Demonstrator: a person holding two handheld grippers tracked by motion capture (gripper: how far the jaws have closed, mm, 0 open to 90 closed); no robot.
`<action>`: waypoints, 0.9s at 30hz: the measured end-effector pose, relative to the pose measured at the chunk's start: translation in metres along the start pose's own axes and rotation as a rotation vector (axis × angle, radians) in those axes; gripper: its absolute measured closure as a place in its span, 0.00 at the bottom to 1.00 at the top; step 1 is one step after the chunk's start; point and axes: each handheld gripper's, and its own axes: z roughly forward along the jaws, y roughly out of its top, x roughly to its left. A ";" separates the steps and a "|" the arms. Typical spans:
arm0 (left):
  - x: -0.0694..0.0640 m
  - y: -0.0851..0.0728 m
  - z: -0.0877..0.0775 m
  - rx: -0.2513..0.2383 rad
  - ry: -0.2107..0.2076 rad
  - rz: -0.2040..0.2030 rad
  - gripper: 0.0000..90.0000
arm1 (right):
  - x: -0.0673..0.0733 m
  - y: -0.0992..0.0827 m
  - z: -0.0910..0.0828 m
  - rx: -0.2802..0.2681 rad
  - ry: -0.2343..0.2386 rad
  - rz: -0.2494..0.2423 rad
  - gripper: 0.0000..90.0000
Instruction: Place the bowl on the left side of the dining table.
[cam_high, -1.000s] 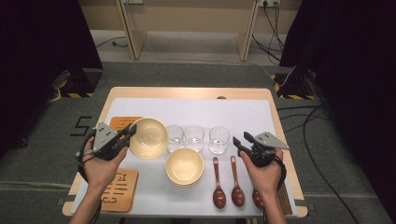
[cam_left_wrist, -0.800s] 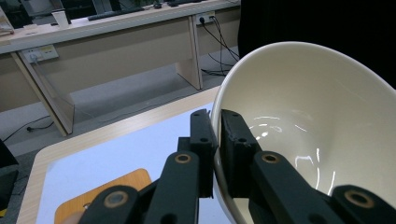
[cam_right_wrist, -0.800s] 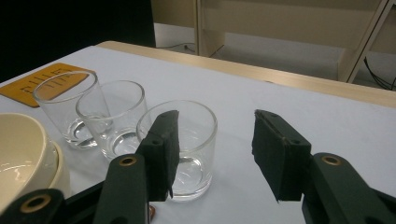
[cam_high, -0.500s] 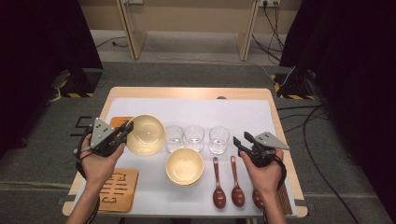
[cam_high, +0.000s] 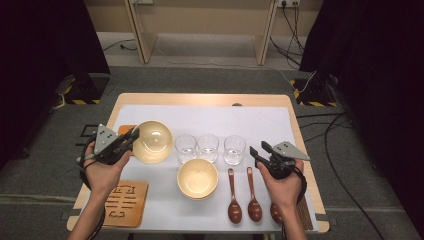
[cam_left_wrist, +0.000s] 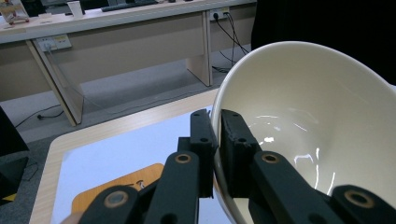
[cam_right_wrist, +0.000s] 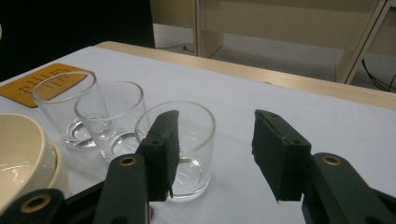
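Held bowl: a glossy cream ceramic bowl (cam_high: 152, 141), round and deep with a thin rim, tilted up on its side above the left part of the desk (cam_high: 200, 99), just left of the row of glasses; in the left gripper view its shiny inside (cam_left_wrist: 322, 126) faces the camera.
Left gripper: the left gripper (cam_high: 131, 137) has its black, blocky fingers (cam_left_wrist: 203, 140) drawn narrow and pinched on the bowl's rim, one inside the wall and one outside.
Left hand: the left hand (cam_high: 102, 167) wraps the gripper's body, forearm coming in from the bottom edge, gripper pointing right towards the bowl.
Right gripper: the right gripper (cam_high: 257, 155) hangs near the rightmost glass tumbler (cam_high: 234, 149), fingers (cam_right_wrist: 161, 149) wide apart with nothing between them.
Right hand: the right hand (cam_high: 282, 182) holds the gripper level, aimed left and away.
Second bowl: a matching cream bowl (cam_high: 197, 178) sits upright in front of the glasses.
Glasses: three clear, short, straight-walled tumblers in a row.
Spoons: dark brown glossy wooden spoons (cam_high: 235, 200) lie side by side, bowls towards the person.
Coaster: a flat, square, tan wooden coaster (cam_high: 125, 202) with cut-out slots.
Desk: pale wood edge under a smooth white mat (cam_high: 260, 122).
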 end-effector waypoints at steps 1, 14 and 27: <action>0.000 0.000 0.000 0.000 0.000 0.000 0.93 | 0.000 0.000 0.000 0.000 0.000 0.000 0.57; 0.016 -0.007 0.007 0.030 0.041 -0.030 0.93 | 0.000 0.000 0.001 0.001 0.002 0.003 0.57; 0.029 -0.009 0.015 0.036 0.068 -0.041 0.93 | 0.001 -0.002 0.004 0.007 0.003 0.004 0.57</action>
